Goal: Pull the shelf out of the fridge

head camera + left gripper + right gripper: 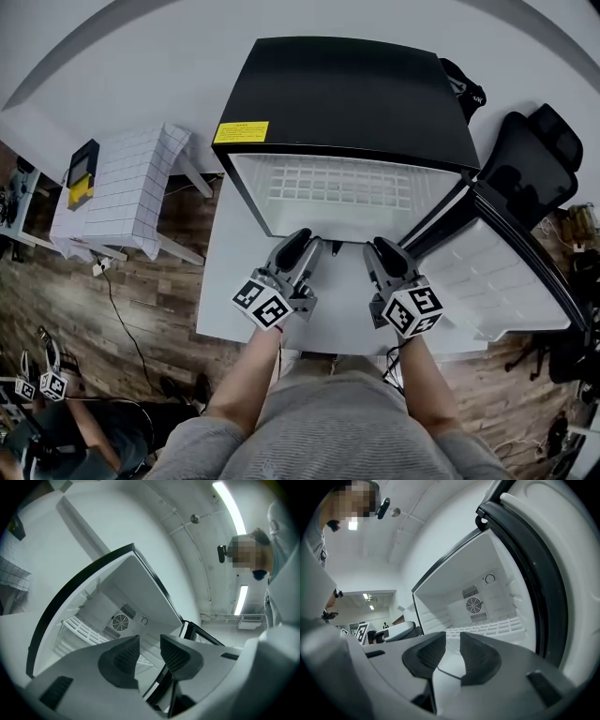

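Note:
A small black fridge [347,89] stands open on a white platform [225,281], its door [497,262] swung out to the right. Inside lies a white wire shelf [342,187], which also shows in the left gripper view as the shelf [79,629] and in the right gripper view as the shelf [497,627], below a round fan grille. My left gripper [309,246] and right gripper [375,248] sit side by side just in front of the opening, short of the shelf's front edge. The left gripper [150,651] and the right gripper [453,651] are open, with nothing between the pads.
A small table with a checked cloth [127,187] and a black-and-yellow device [82,173] stands to the left. A black office chair [534,159] is right of the fridge, behind the door. Another person with marker cubes [42,384] is at lower left on the wooden floor.

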### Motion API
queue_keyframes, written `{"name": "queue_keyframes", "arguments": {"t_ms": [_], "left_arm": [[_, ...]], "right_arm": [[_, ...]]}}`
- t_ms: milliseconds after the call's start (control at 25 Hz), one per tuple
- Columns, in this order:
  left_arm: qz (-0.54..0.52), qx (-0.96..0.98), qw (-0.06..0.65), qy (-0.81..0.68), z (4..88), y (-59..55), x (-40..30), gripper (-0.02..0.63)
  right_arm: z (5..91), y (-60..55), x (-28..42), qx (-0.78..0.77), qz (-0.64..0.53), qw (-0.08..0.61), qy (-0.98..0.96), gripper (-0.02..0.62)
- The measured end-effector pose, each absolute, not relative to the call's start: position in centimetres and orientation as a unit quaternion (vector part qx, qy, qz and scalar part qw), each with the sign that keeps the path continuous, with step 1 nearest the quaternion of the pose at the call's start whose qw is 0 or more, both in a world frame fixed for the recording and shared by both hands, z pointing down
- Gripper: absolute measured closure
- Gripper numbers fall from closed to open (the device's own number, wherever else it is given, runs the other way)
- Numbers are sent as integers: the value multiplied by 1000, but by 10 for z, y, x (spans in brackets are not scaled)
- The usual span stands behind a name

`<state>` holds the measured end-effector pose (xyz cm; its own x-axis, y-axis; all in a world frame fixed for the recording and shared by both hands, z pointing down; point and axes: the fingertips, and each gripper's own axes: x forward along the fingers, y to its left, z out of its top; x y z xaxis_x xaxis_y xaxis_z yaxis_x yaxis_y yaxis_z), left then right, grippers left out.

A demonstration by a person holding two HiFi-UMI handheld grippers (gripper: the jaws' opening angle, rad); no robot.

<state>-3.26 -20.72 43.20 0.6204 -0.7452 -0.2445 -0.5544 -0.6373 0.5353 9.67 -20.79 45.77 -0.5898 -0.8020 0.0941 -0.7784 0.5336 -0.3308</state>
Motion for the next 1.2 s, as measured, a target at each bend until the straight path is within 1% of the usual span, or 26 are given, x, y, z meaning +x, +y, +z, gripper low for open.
{"name": "queue_keyframes", "arguments": {"t_ms": [160, 320, 600, 920, 1080, 1200], "left_arm": [[-187, 888, 211, -363, 449, -215, -31, 479], [-149, 896, 198, -368, 461, -226, -29, 479], [-135, 896, 191, -378, 466, -242, -27, 479], [-112, 895, 195, -386, 476, -253, -33, 476], [-101, 899, 186, -383, 473, -258, -33, 476], [-93, 894, 190, -395, 478, -265, -35, 476]], "right_arm": [[469, -217, 95, -474, -183, 32, 861, 502], [479, -228, 97, -490, -192, 37, 849, 502], [486, -243, 96, -482, -190, 27, 855, 502], [463, -259, 86, -446, -169, 22, 879, 499], [457, -266, 73, -416, -139, -8, 899, 499], [466, -272, 80, -424, -153, -17, 893, 499]]}}
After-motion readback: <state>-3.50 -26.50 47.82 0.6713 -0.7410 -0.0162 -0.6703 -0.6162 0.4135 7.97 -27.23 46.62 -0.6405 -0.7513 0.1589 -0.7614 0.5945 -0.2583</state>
